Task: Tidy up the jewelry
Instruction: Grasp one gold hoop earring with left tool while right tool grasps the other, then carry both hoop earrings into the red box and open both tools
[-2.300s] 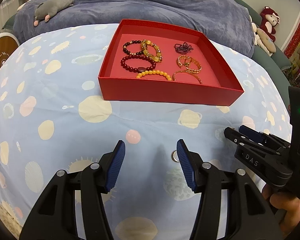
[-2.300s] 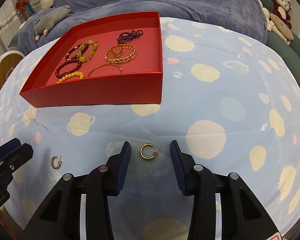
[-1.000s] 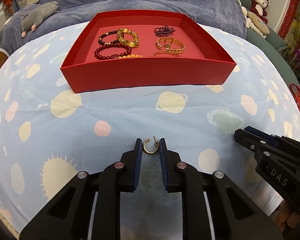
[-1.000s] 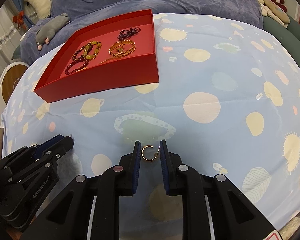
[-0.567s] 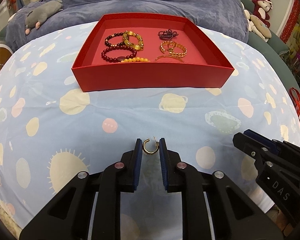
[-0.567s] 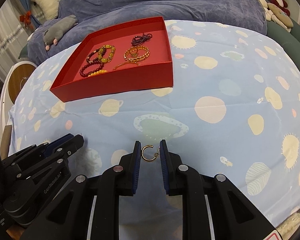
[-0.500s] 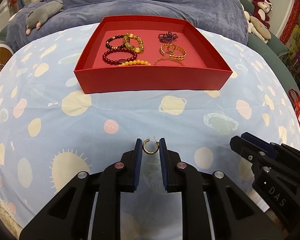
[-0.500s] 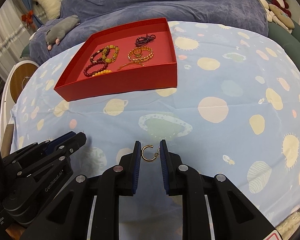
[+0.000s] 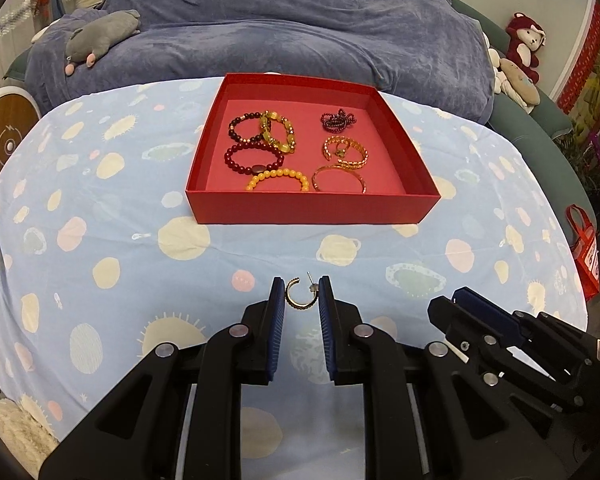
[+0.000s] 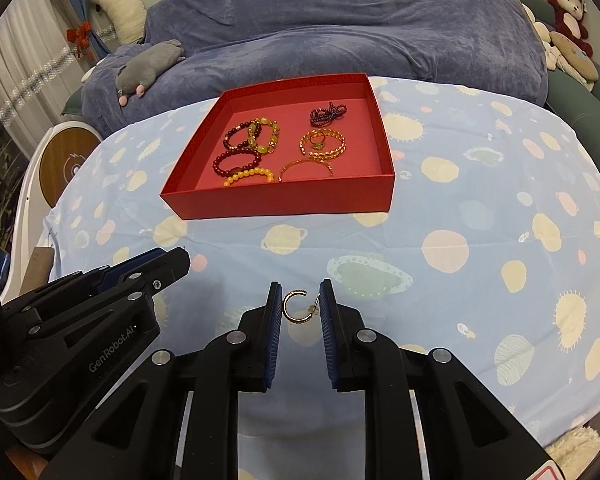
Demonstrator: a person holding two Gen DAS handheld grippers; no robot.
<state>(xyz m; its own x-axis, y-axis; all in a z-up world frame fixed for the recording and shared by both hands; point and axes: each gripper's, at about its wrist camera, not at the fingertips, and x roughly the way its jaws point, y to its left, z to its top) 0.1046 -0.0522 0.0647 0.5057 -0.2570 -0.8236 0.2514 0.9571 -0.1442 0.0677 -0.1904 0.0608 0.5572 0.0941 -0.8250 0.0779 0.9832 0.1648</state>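
Note:
My left gripper [image 9: 301, 285] is shut on a small gold hoop earring [image 9: 297, 297], held above the spotted blue cloth. My right gripper [image 10: 300, 291] is shut on a second gold hoop earring [image 10: 296, 309]. Each gripper shows in the other's view: the right gripper [image 9: 452, 300] low on the right, the left gripper [image 10: 172, 260] low on the left. Beyond both stands an open red box [image 9: 312, 210] [image 10: 280, 202]. It holds several beaded bracelets [image 9: 256, 148] on its left and gold chain bracelets [image 9: 346, 154] on its right.
The spotted blue cloth [image 9: 100, 208] covers a rounded table. Behind it lies a blue-grey blanket [image 9: 300, 32] with a grey plush toy [image 9: 100, 40]. Plush toys [image 9: 524, 52] sit at the far right, a round wood-and-white device [image 9: 4, 144] at the left, a red bag [image 9: 584, 248] at the right edge.
Both grippers have risen from the cloth with their earrings still pinched. The red box now looks smaller and farther below, with more of its inside showing.

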